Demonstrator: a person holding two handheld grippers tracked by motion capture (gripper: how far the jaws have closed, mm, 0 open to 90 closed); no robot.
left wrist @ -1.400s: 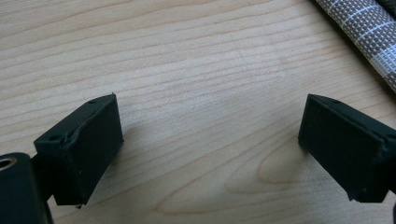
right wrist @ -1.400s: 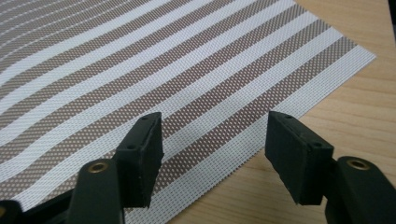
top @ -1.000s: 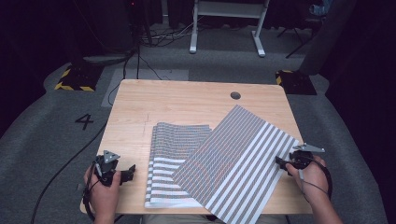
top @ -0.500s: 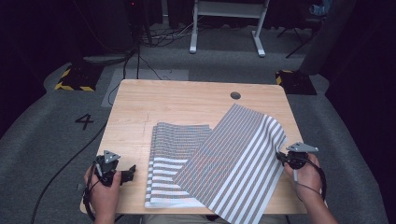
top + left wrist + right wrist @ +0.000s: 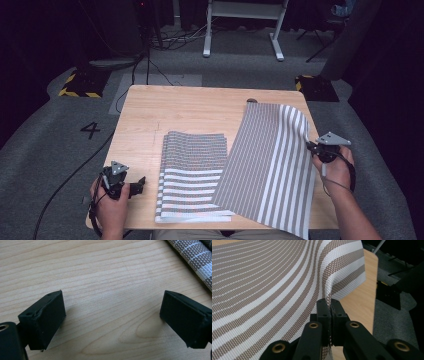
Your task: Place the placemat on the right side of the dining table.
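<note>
A pale wooden table (image 5: 200,112) stands on grey carpet, and the person's forearms reach in from the near side. The right gripper (image 5: 314,148) sits at the table's right edge, its jaws pinched tight on the edge of a brown-and-white striped mat (image 5: 272,165); in the right gripper view the weave puckers up just where the jaws bite it (image 5: 287,282). That mat runs slantwise from near the far right corner down over the near edge of the table, its right side lifted off the wood, and its left side overlaps a second striped mat (image 5: 192,175) lying flat in the middle of the near half. The left gripper (image 5: 136,184) rests low at the near left corner, close beside the flat mat but apart from it, held in the left hand (image 5: 111,205). In the left gripper view its jaws stand wide apart over bare wood with nothing between them, and a folded edge of striped fabric (image 5: 197,257) shows at the upper right corner. A white "4" (image 5: 90,130) is marked on the carpet left of the table.
</note>
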